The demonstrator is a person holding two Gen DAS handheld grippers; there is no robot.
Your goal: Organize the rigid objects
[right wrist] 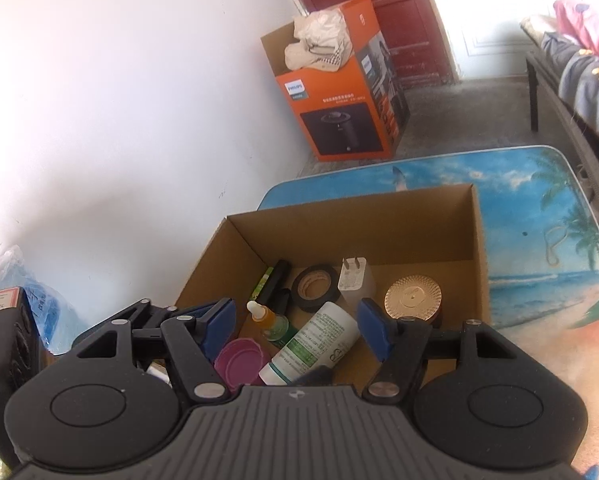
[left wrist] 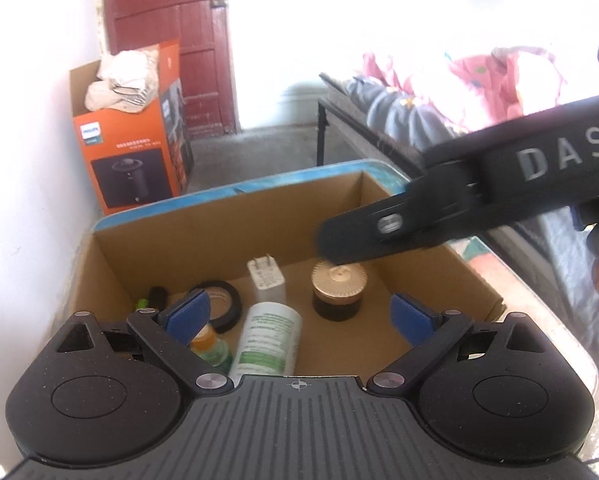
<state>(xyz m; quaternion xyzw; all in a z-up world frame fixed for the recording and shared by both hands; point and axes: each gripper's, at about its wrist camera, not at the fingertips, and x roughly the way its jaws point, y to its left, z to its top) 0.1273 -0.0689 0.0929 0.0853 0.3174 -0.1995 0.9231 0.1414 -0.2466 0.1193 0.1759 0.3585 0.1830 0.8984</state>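
An open cardboard box (left wrist: 179,236) (right wrist: 479,248) sits on the beach-print table (right wrist: 539,240). Inside lie a gold-lidded dark jar (left wrist: 338,290) (right wrist: 412,297), a white charger plug (left wrist: 265,280) (right wrist: 353,276), a black tape roll (left wrist: 219,304) (right wrist: 315,286), a white bottle with green label (left wrist: 269,340) (right wrist: 313,344), a small orange-capped dropper bottle (left wrist: 209,346) (right wrist: 269,322), a dark marker (right wrist: 273,280) and a purple lid (right wrist: 241,364). My left gripper (left wrist: 299,316) is open and empty over the box's near side. My right gripper (right wrist: 295,328) is open and empty above the box; in the left view its arm (left wrist: 439,216) reaches in from the right, over the jar.
An orange Philips carton (left wrist: 133,152) (right wrist: 339,120) with cloth on top stands by the white wall and red door (left wrist: 171,40). A dark bench with bedding (left wrist: 399,112) is at right. A black object and blue plastic bag (right wrist: 39,312) lie left of the box.
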